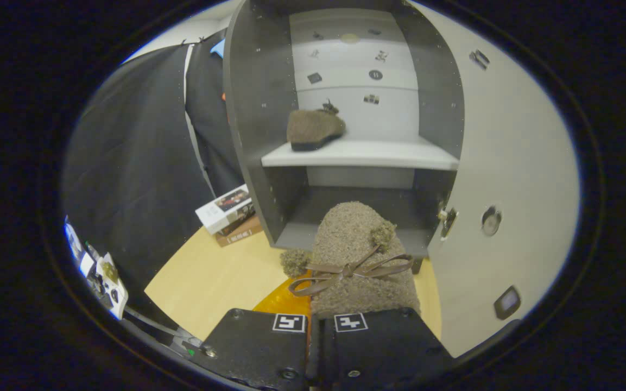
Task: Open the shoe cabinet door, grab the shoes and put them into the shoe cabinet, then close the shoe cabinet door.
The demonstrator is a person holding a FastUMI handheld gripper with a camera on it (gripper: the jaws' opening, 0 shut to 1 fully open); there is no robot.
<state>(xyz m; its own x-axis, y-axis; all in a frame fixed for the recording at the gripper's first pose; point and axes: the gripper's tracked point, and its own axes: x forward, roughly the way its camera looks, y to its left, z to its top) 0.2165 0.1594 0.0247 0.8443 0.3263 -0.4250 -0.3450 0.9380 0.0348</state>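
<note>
Gripping one shoe (359, 260), the claw (321, 326) faces a cabinet (258, 108) shelving one more.

I see a pale wooden floor (220, 277) filling the lower left and centre of the frame. Standing on it, at upper centre, is the shoe cabinet (253, 136), its door (503, 163) swung open to the right. One brown shoe (314, 129) sits on the cabinet's light middle shelf (378, 155). Left of the cabinet's foot I make out a small stack of boxes (228, 213) lying on the floor, touching the cabinet's side.
</note>
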